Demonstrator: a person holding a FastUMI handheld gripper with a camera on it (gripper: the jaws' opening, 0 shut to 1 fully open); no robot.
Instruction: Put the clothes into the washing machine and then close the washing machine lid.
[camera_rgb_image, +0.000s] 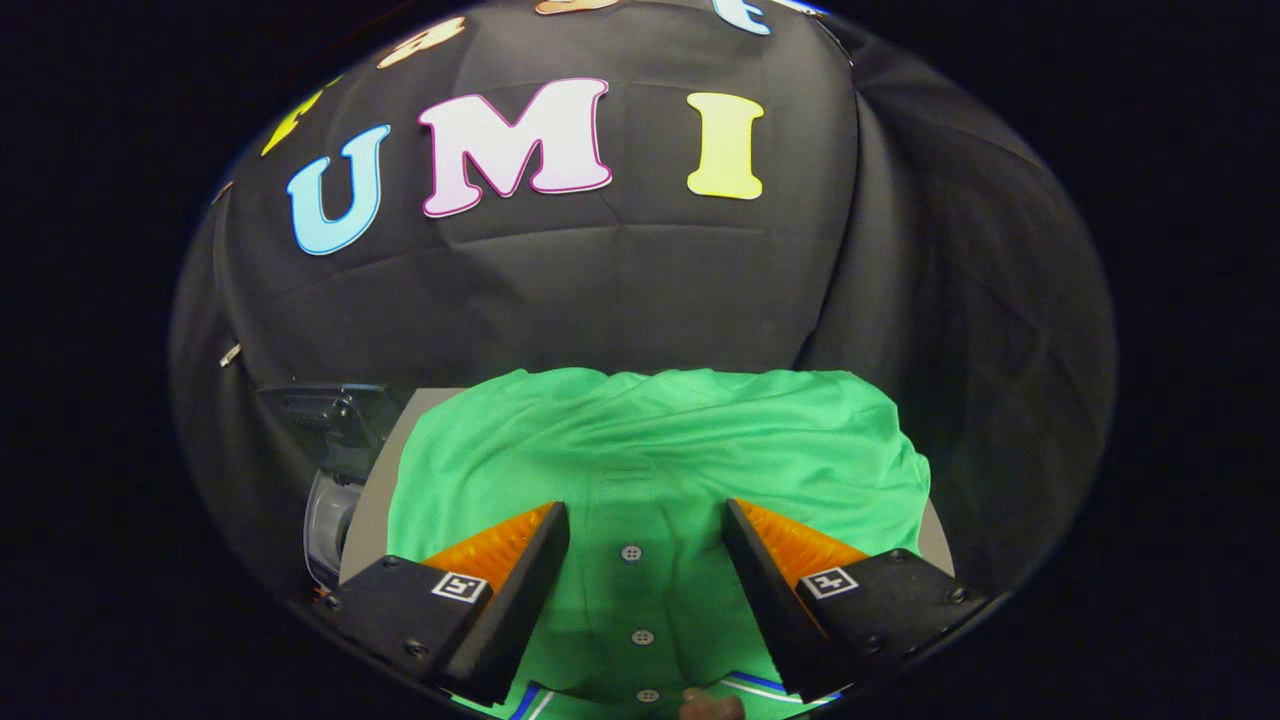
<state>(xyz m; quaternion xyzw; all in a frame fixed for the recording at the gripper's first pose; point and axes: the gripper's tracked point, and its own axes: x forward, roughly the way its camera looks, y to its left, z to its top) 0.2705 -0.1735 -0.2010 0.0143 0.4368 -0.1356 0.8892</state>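
The gripper (645, 540) hangs above a green shirt (650, 450) with its fingers spread wide and nothing between them but the cloth below; neither finger presses on anything. The shirt lies spread flat over a pale desk (365, 510), covering it nearly from its left edge to its right, so that only thin strips of the top show at the two sides. The button placket (632, 553) runs straight down the gap between the fingers, with the striped collar (745, 683) at the near edge of the desk, which suggests that the garment was laid out neatly so that its middle could be pinched from above. The wide spread of the fingers suits that: they straddle the placket, ready to close on a fold of fabric once lowered. Just off the desk's left edge stands a dark and grey object (335, 470), possibly the washing machine, though it is too cramped and distorted there to be sure, and its lid cannot be made out. By my reading the task is at its start: the shirt is not yet gripped, and the move to the machine and the closing of the lid remain
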